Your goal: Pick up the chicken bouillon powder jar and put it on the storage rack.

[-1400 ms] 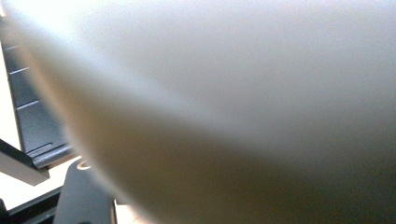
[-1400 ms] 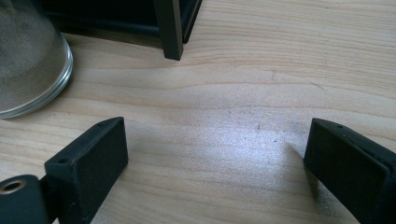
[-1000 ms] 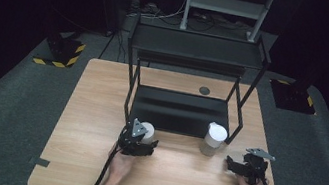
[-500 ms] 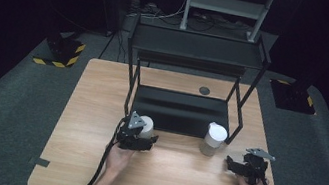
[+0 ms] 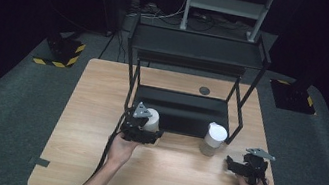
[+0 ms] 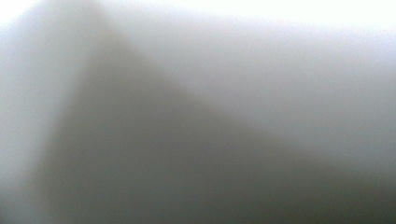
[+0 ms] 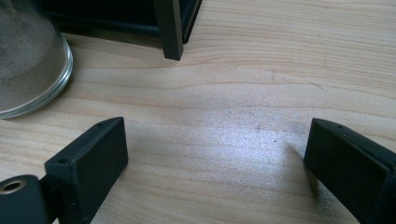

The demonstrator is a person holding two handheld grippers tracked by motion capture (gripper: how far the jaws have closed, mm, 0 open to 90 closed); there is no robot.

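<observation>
My left gripper [image 5: 147, 133] is shut on a white cylindrical container [image 5: 152, 120] and holds it above the table, just in front of the black rack's lower shelf [image 5: 180, 111]. In the left gripper view that container's white surface [image 6: 243, 65] sits blurred, very close to the lens. A second container with a white lid [image 5: 214, 138] stands on the table by the rack's front right leg; its glass base [image 7: 28, 65] appears at the top left of the right gripper view. My right gripper [image 5: 238, 166] rests low on the table to its right, jaws [image 7: 215, 149] wide open with bare wood between them.
The black two-level rack [image 5: 199, 47] stands across the back half of the wooden table [image 5: 90, 161]. Its front right leg [image 7: 169, 32] is just ahead of my right gripper. A small dark disc [image 5: 204, 90] lies behind the rack. Cables trail from both grippers.
My left gripper has risen off the table with the white container and shifted a little toward the rack. The right gripper and the second container have stayed put.
</observation>
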